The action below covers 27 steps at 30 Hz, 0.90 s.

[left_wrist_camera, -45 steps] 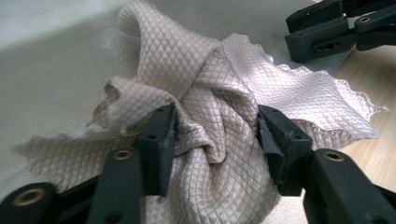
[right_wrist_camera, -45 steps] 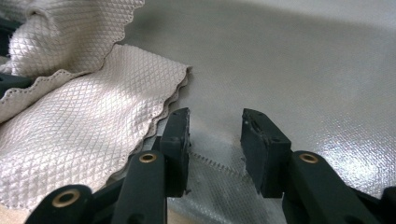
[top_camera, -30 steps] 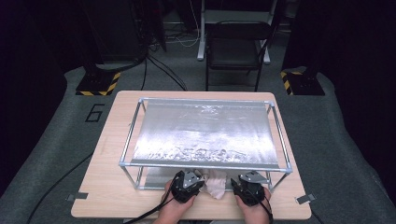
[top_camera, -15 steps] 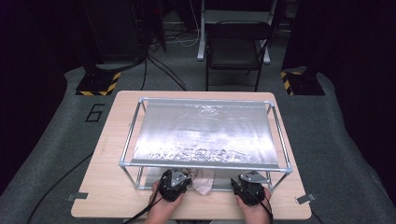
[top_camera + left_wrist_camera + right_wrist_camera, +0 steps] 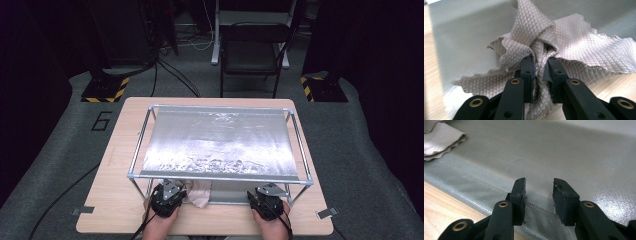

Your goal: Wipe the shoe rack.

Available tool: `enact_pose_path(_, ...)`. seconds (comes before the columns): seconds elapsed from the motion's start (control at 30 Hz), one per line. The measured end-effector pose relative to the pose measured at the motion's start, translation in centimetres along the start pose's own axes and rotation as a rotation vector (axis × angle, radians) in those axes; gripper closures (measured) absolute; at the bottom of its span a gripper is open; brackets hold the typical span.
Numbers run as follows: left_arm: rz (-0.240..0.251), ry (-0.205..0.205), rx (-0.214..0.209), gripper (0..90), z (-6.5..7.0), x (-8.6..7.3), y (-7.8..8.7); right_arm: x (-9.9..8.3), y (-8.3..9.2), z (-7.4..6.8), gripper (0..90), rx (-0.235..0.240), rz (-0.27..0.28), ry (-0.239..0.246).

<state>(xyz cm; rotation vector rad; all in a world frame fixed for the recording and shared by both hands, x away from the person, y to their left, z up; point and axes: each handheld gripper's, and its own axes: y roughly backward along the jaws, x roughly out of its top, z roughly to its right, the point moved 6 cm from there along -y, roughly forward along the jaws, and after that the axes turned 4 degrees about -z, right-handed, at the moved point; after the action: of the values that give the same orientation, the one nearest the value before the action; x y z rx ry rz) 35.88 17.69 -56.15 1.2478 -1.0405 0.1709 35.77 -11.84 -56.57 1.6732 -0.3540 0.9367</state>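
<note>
A beige quilted cloth (image 5: 574, 42) lies bunched at the table's front edge, partly under the metal frame (image 5: 220, 176). My left gripper (image 5: 540, 65) is shut on a gathered fold of it, and its jaws have just been closing on that fold. From above, the left gripper (image 5: 176, 195) sits at the front left with the cloth (image 5: 201, 192) spilling to its right. My right gripper (image 5: 539, 186) stands open over a grey sheet (image 5: 574, 150), nothing between its jaws. It is at the front right (image 5: 266, 199). The cloth's edge (image 5: 441, 137) shows at the upper left of the right gripper view.
A shiny silver sheet (image 5: 220, 140) spans the top of the pipe frame on the wooden table (image 5: 115, 200). The grey sheet lies beneath it on the tabletop. A chair (image 5: 252, 55) and stands with striped bases (image 5: 102, 92) are on the floor beyond.
My left gripper has slid leftward along the front edge, dragging the cloth with it. The right gripper has stayed put.
</note>
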Motion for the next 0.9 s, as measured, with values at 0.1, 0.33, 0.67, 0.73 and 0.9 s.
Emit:
enact_pose_path(0.1,0.019,0.017,-0.001,74.6,-0.5,-0.2,0.4,0.0,0.0,0.0,62.9,0.003,0.0,0.002)
enact_pose_path(0.33,0.052,0.112,-0.063,43.3,-0.4,0.8,0.4,0.0,0.0,0.0,62.9,0.0,0.001,0.0)
enact_pose_path(0.67,0.037,0.127,-0.035,40.3,0.3,1.0,-1.5,0.0,0.0,0.0,62.9,-0.001,0.002,0.002)
enact_pose_path(0.73,0.035,0.118,-0.029,49.3,0.6,1.1,-1.6,0.1,0.0,0.1,62.9,-0.006,0.004,0.029)
enact_pose_path(0.9,-0.015,0.039,-0.038,52.3,1.1,1.4,-1.7,0.1,0.0,0.1,62.9,-0.009,0.003,0.031)
